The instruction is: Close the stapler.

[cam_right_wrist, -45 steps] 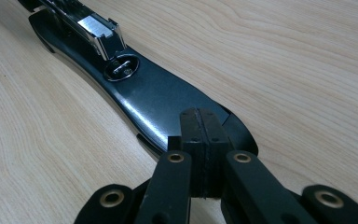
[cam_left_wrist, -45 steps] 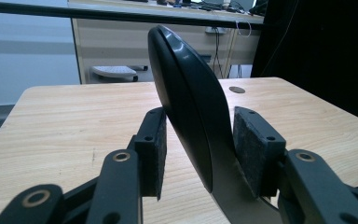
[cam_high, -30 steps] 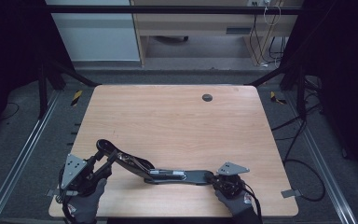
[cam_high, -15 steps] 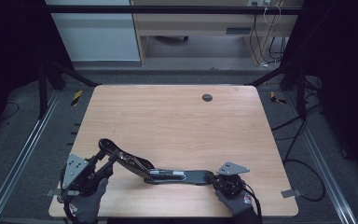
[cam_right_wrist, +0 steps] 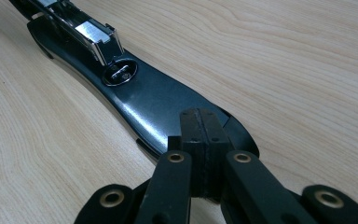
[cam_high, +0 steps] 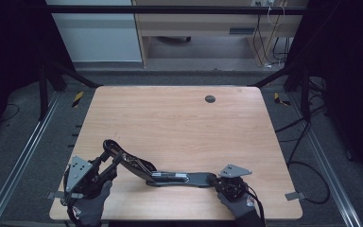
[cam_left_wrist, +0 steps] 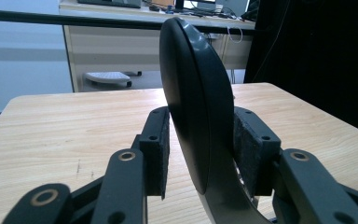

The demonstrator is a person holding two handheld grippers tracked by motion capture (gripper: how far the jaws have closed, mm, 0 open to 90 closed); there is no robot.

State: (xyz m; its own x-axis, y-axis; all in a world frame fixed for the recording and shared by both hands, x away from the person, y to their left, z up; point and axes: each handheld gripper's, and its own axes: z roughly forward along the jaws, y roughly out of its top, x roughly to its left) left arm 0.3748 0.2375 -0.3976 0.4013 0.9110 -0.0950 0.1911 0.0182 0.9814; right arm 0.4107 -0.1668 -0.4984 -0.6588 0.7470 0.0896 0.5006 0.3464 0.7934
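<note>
Black and swung wide open, the stapler (cam_high: 163, 176) lies near the bench (cam_high: 179, 118) front edge, its lid held between the half-closed left hand-held gripper (cam_left_wrist: 200, 154) pads, its base best kept pinned flat under the fully shut right hand-held gripper (cam_right_wrist: 204, 140) tips.

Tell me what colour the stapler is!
The stapler is black with a shiny silver metal part inside; the right gripper view shows it best.

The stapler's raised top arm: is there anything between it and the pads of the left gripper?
Nothing visible. The stapler's top arm stands directly between the pads of the left gripper; whether the left pad presses on it, I cannot tell.
</note>
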